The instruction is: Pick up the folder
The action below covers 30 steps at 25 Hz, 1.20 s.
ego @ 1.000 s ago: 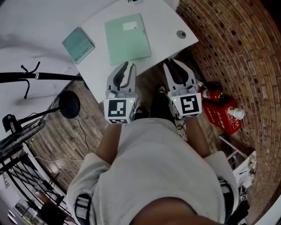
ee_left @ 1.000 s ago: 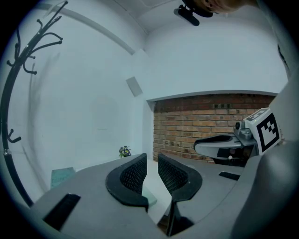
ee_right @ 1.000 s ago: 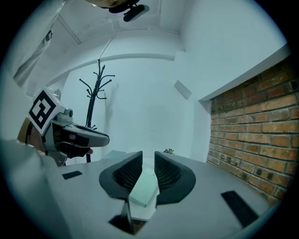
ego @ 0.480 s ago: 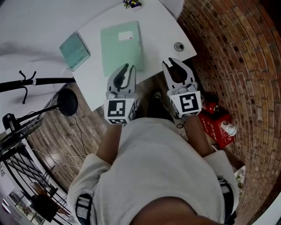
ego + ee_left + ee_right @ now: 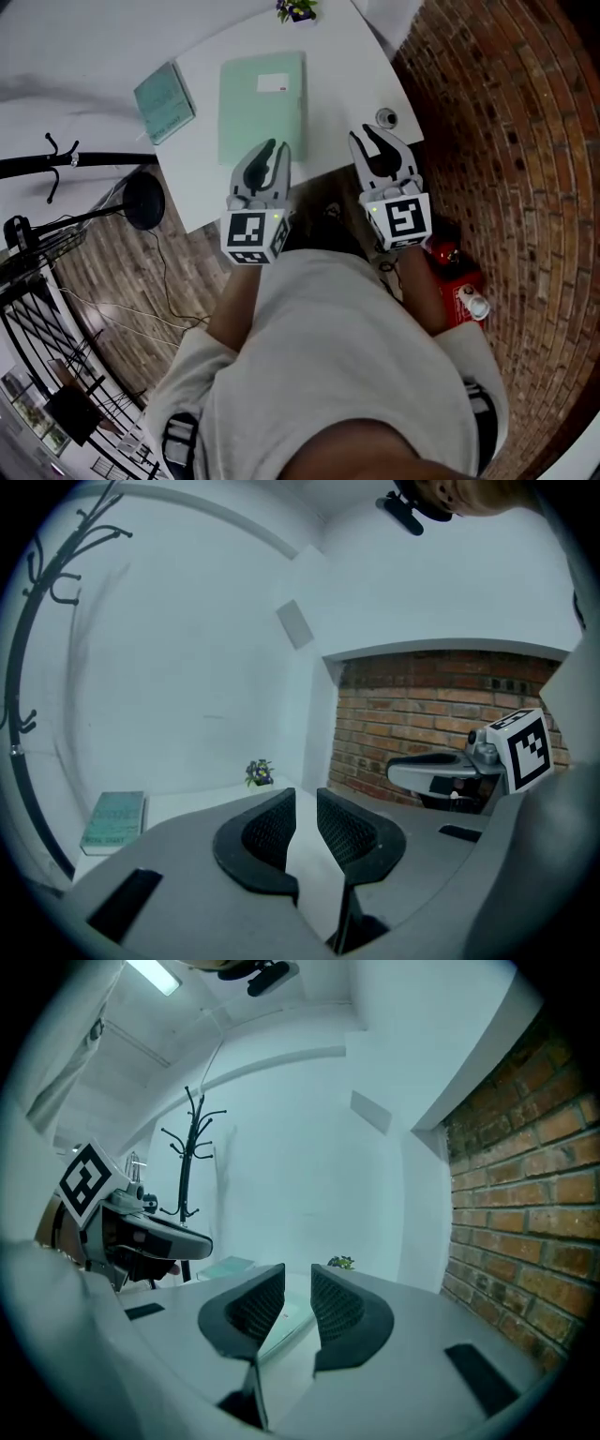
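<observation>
The pale green folder [image 5: 262, 106] lies flat on the white table [image 5: 337, 56], with a white label near its far edge. In the head view my left gripper [image 5: 272, 147] hangs over the folder's near edge, jaws a little apart with nothing between them. My right gripper [image 5: 372, 134] is over the table's near right corner, right of the folder, jaws also slightly apart and empty. In the right gripper view a strip of the folder [image 5: 286, 1321] shows through the gap of that gripper [image 5: 298, 1283]. The left gripper [image 5: 306, 803] looks across the table top.
A teal book [image 5: 164, 101] lies left of the folder and a small potted plant [image 5: 298, 9] stands at the far edge. A round grommet [image 5: 385, 118] sits by the right gripper. A black coat rack [image 5: 75, 167] stands left, a red extinguisher [image 5: 459, 291] and brick wall right.
Both grippers have moved forward to the table. The left one's tips now overlap the folder's near edge and the right one's reach the table corner. Neither has taken hold of anything.
</observation>
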Tool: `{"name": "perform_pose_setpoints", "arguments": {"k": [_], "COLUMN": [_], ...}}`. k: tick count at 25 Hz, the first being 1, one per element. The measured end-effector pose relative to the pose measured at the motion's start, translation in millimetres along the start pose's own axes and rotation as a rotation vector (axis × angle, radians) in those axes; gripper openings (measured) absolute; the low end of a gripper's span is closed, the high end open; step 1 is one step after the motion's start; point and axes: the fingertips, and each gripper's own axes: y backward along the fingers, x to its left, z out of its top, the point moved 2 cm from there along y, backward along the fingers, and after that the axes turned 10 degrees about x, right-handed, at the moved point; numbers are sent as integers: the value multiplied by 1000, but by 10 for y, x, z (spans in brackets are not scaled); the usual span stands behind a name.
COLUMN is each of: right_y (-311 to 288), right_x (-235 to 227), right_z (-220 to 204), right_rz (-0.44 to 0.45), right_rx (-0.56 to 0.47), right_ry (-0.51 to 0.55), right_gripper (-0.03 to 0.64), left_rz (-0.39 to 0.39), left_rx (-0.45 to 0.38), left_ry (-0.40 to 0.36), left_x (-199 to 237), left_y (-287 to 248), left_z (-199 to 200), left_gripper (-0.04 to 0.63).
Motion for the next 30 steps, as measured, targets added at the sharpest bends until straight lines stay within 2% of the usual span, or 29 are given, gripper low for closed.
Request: {"name": "perform_pose_setpoints", "arguments": {"k": [10,16,23,30], "right_y": [-403,-673,-1057,-1472], "right_x": [-13,19,15,105], "right_z": [-35,-2,30,-46], "right_rz": [92,124,140,157], "right_rx": [37,57,87,145], "right_ry": [-5,12,10,-10], "right_gripper": [91,91,92,94], "left_rz": [88,112,112,55], "left_rx": [32,36,64,113], "left_ry": [29,56,71,63], "left_x": [243,484,821,1163], "left_y": [-93,-201,-408,-645], "left_z": [-61,-50,-40,-43], "left_gripper": [71,71,71,72]}}
